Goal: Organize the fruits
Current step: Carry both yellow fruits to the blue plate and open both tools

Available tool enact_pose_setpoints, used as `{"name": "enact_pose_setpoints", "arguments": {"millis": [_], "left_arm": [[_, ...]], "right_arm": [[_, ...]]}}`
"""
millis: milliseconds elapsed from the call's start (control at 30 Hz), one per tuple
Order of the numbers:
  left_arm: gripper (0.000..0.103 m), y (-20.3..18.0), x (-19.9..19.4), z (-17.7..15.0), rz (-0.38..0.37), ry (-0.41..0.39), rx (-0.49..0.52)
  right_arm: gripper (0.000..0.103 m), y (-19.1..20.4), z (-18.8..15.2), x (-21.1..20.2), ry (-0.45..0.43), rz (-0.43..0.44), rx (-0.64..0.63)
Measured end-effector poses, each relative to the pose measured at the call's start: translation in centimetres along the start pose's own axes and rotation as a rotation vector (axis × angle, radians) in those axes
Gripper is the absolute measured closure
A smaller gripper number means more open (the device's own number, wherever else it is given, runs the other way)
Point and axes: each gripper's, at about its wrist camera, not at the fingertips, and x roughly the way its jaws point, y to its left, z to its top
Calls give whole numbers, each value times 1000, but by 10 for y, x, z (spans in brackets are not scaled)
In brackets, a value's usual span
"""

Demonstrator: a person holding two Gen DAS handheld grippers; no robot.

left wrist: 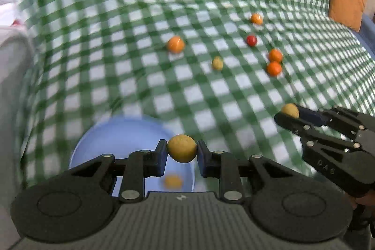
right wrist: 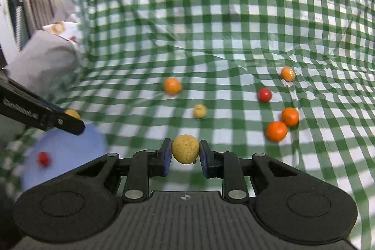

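Fruits are mid-sort: left gripper point(left wrist: 182, 148) is clamped on a yellow fruit point(left wrist: 182, 148) above the blue bowl point(left wrist: 112, 132), right gripper point(right wrist: 185, 149) pinches another point(right wrist: 185, 148). Best to lower over the bowl's middle first, then release gently so nothing bounces out.

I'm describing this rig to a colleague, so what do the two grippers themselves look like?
Both are matte black plastic. The left gripper and right gripper have dark blue finger pads, linkage arms with silver pivot pins, two round discs and a ribbed grey base. The right gripper's side carries raised lettering, too blurred to read.
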Motion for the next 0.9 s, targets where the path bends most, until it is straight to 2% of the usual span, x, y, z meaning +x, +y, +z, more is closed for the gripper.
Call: {"name": "enact_pose_setpoints", "arguments": {"millis": [233, 500, 700, 900], "left_arm": [[74, 13, -68, -61, 29, -35, -44], [74, 32, -123, -109, 66, -101, -118], [74, 48, -140, -132, 81, -124, -156], [74, 61, -142, -137, 86, -130, -191]], "right_arm": [[77, 62, -2, -60, 58, 109, 38], [77, 122, -11, -108, 53, 181, -58], [77, 143, -17, -123, 56, 181, -105], [77, 153, -17, -125, 63, 173, -124]]}}
